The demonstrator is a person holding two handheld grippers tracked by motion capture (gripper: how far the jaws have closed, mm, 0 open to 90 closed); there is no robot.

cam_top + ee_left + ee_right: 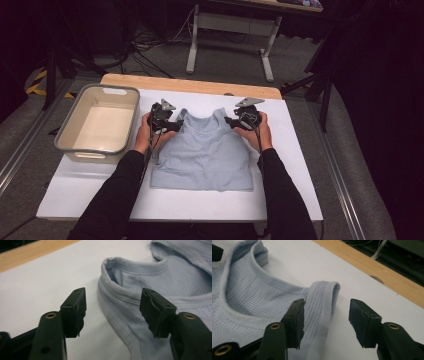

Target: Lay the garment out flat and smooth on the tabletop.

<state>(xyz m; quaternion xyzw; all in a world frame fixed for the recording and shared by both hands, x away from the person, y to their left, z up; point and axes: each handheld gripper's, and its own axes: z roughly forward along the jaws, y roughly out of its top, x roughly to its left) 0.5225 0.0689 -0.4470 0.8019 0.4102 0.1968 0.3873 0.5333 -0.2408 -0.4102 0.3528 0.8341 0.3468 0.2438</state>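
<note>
At the left of the high view, a grey tub [98,125] is seen resting on the white table [295,170], at about nine o'clock from the garment. Just beside it, the left gripper [176,125] is held in a hand [143,134] at the ten o'clock corner of a pale blue tank top [202,155], which is laid flat near the middle of the table with its straps toward twelve o'clock. In the left gripper view, the jaws are seen standing apart, with the left strap [117,300] lying slack on the table between them; no pad is pressed on the fabric. At the two o'clock corner of the top, the right gripper [231,120] is held in the other hand [261,131]. In the right gripper view, its jaws are likewise parted, and the right strap [322,302] is seen lying just beside the left pad, ungripped. A wooden edge [190,85] is shown along the table's far side.
</note>
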